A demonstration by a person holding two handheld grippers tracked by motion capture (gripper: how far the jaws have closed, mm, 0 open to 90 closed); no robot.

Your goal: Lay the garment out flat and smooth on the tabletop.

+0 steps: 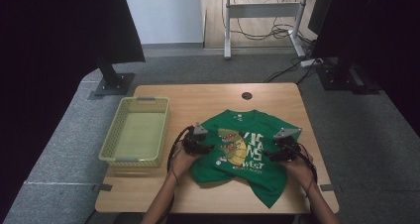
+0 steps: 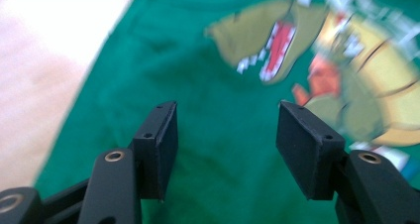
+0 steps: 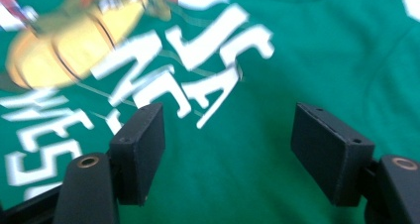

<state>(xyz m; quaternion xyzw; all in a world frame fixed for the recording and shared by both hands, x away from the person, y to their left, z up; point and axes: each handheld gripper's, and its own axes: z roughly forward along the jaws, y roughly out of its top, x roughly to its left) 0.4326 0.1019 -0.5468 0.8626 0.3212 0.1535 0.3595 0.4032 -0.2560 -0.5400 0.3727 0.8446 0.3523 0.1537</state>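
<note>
A green T-shirt (image 1: 257, 122) with a dinosaur print and white lettering lies partly folded on the wooden table (image 1: 198, 97). My left gripper (image 1: 210, 147) hovers over the shirt's left side and my right gripper (image 1: 267, 154) over its right side. In the left gripper view, the left gripper (image 2: 227, 107) is open above plain green cloth (image 2: 198, 75), near the dinosaur's head (image 2: 267, 40). In the right gripper view, the right gripper (image 3: 228, 109) is also open, just over the shirt (image 3: 307, 50) beside the lettering (image 3: 198, 60). Neither has cloth between its jaws.
A yellow-green plastic basket (image 1: 111, 135) stands on the table's left part. A round cable hole (image 1: 246, 95) sits near the far edge. Dark stands (image 1: 113, 80) rise off the table at the back left and back right.
</note>
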